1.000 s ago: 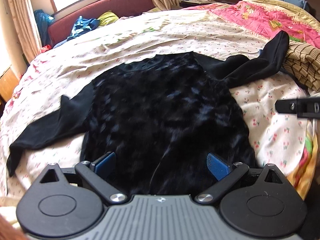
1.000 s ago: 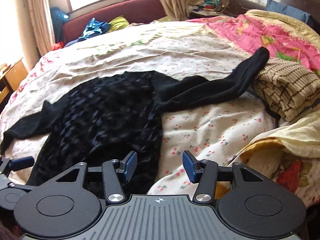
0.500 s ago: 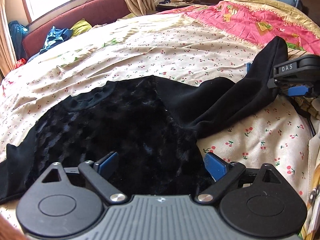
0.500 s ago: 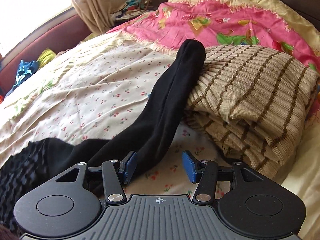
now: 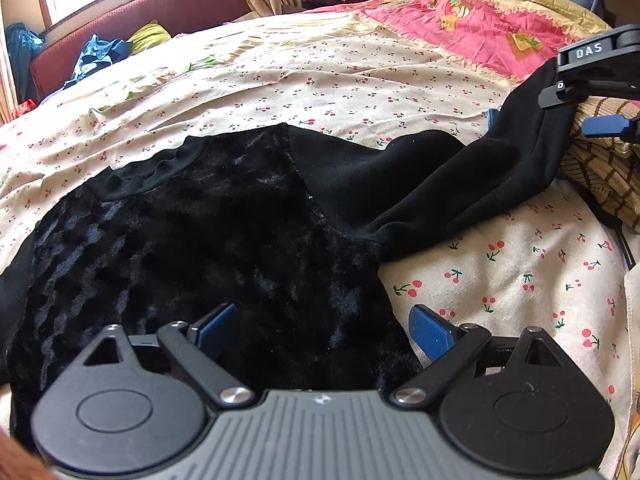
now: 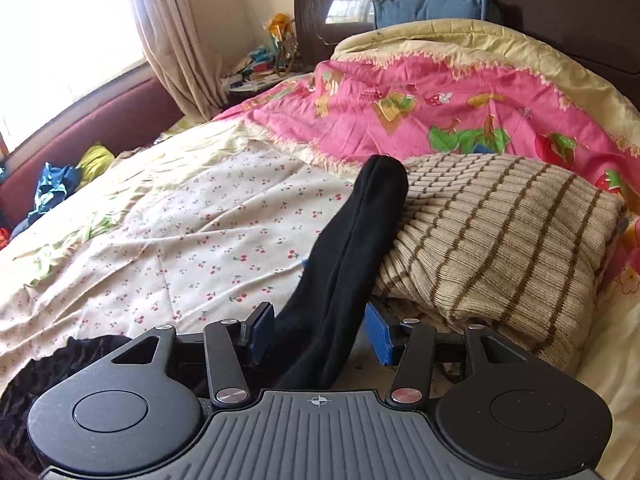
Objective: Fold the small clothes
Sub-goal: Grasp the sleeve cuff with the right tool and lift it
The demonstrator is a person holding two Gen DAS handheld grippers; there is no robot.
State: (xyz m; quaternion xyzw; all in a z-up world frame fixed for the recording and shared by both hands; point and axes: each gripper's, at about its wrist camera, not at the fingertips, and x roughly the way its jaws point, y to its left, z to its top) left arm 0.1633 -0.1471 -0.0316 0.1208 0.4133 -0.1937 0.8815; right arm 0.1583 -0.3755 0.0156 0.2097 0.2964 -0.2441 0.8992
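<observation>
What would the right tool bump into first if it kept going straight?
Most likely the black sleeve: it already lies between the open fingers of the right tool and runs on ahead. Beyond its cuff sits the striped sweater, though depth is hard to judge.

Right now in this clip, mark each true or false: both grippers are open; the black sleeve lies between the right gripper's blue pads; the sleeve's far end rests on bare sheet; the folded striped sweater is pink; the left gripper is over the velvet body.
1. Both grippers are open. True: the left gripper and right gripper both gape.
2. The plain black sleeve runs between the right gripper's blue pads. True.
3. The sleeve's far end rests on bare cherry-print bedsheet. False: it rests against the folded ribbed sweater.
4. That sweater is pink. False: beige with brown stripes.
5. The left gripper is over the black velvet top. True.
</observation>
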